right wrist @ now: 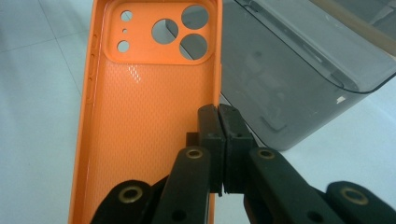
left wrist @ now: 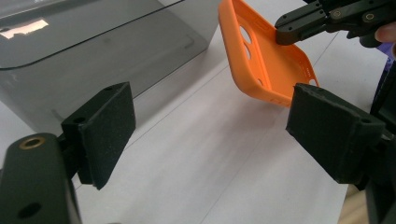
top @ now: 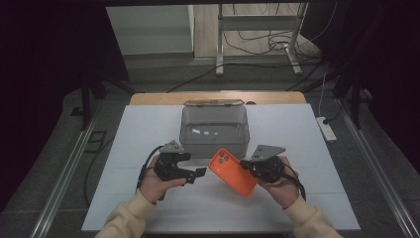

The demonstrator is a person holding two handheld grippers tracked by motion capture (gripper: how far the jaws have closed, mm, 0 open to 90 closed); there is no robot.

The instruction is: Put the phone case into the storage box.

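A: Orange phone case (top: 232, 171) is held off the bench (top: 148, 134) by the right tool (top: 246, 163), slanted, camera cutouts at its upper end. Jaws are seen pressed together on one long edge of the case in the right gripper view (right wrist: 140, 121).

B: Confirmed. In the left gripper view the case (left wrist: 266, 60) is pinched on its upper rim by the right tool (left wrist: 292, 29). Left tool?

A: Left tool (top: 198, 173) is spread wide, nothing between the pads (left wrist: 105, 126). It is held just beside the case's lower left side; contact cannot be told.

B: Surroundings?

A: Grey translucent box (top: 214, 129) is set on the white sheet right behind the case, lid standing open at the back. Box wall is also seen in the right gripper view (right wrist: 299, 74) and the left gripper view (left wrist: 93, 60).

B: Hands?

A: Both tools are gripped by hands in cream sleeves (top: 126, 218).
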